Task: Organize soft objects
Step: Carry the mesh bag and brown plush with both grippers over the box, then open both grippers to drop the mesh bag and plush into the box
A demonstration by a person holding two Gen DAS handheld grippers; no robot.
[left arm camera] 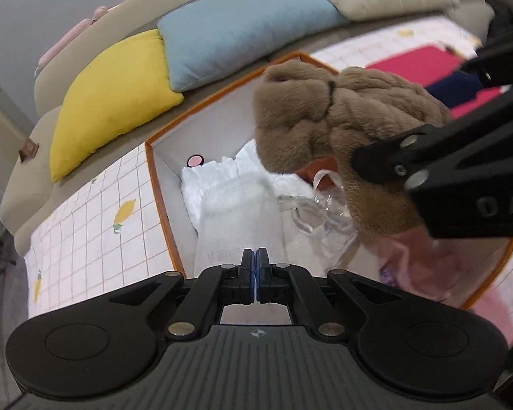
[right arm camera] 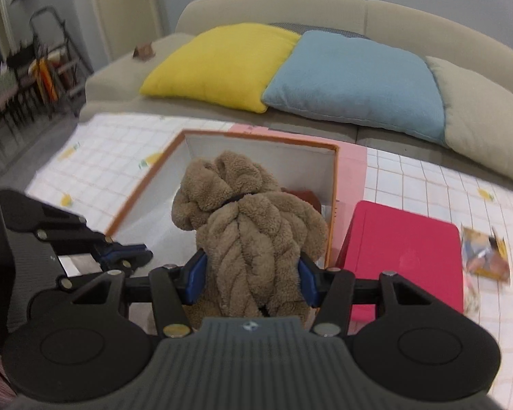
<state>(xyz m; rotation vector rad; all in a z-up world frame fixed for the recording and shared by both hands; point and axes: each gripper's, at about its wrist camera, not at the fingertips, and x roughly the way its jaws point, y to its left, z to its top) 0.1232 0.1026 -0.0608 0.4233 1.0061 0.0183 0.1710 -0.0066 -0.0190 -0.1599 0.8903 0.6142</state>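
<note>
the step in hand looks like the carry-and-drop: the right gripper (right arm camera: 253,278) is clamped on a brown plush bundle (right arm camera: 253,225), its blue pads pressed into the fleece on either side, and the bundle hangs over the orange-rimmed box (right arm camera: 335,184), above the box's near half. the bundle is tied round the middle with a dark band (it reads as a rolled fleece throw or a soft toy; i cannot tell which). the left gripper (left arm camera: 255,273) has its jaws shut together with nothing between them, and it hovers over the near edge of the box, above white fabric (left arm camera: 236,205) already lying inside with some clear plastic (left arm camera: 311,212) beside it. a pink soft item (left arm camera: 413,266) sits at the near right corner of the box.

outside the box, to its right, lies a red flat case (right arm camera: 403,256) on the lemon-print cloth (right arm camera: 113,150); behind the box, cushions line the sofa (right arm camera: 325,10).

the next move, as i judge it, calls for lowering the bundle into the free space of the box, then spreading the right jaws so it settles without spilling over the rim.
</note>
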